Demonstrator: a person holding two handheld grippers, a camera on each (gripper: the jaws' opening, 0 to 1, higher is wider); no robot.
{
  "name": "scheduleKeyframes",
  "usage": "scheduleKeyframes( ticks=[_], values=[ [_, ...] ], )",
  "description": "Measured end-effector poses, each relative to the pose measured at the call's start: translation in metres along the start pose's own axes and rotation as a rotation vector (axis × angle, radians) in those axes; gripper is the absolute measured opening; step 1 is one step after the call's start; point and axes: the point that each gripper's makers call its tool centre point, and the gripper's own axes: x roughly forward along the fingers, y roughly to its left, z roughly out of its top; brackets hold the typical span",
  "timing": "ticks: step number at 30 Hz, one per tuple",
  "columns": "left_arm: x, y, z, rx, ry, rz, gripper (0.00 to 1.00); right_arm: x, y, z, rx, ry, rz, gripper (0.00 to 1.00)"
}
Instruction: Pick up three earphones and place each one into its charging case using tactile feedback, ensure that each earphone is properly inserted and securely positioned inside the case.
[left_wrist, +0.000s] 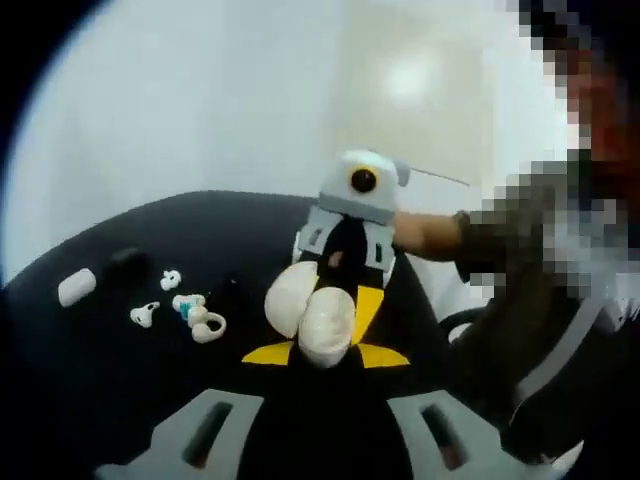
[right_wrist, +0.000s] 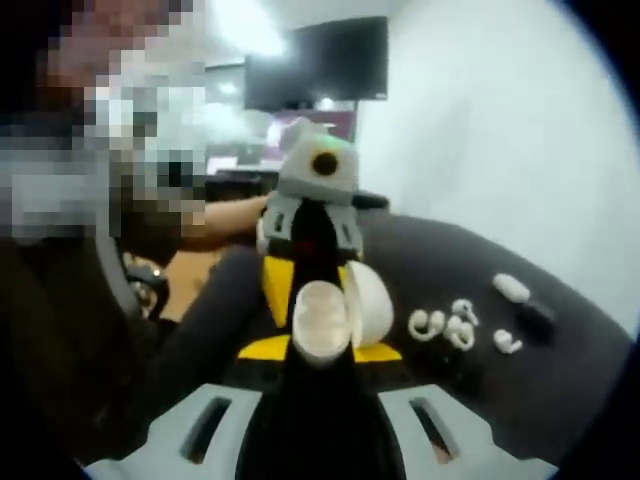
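Earphones (left_wrist: 185, 310) lay left of centre on the dark table (left_wrist: 120, 400), near a white charging case (left_wrist: 76, 287). Left gripper (left_wrist: 325, 440) and right gripper (right_wrist: 325, 440) stood parted, holding nothing.

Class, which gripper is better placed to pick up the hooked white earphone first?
Right, but narrowly. In the right gripper view the hooked earphone lies just off the centre line; in the left gripper view it sits further aside.
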Motion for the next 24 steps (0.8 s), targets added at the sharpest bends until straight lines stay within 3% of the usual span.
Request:
scheduleKeyframes(
  ticks=[11,17,18,22,24],
  values=[
    [-0.001,0.004,-0.001,0.033,0.008,-0.005,0.17,-0.005,-0.004,-0.002,0.032,0.016,0.000,0.26],
    [-0.002,0.008,0.000,0.066,0.017,0.007,0.16,-0.043,-0.015,-0.002,0.060,0.033,-0.044,0.27],
    [-0.002,0.008,0.000,0.078,0.018,0.009,0.16,-0.053,-0.018,0.002,0.051,0.021,-0.057,0.26],
    [-0.002,0.005,0.000,0.114,0.025,0.004,0.16,-0.085,-0.044,0.046,0.071,-0.142,-0.155,0.23],
    [-0.001,0.003,0.000,0.123,0.027,0.001,0.16,-0.090,-0.061,0.059,0.044,-0.152,-0.225,0.17]
  ],
)
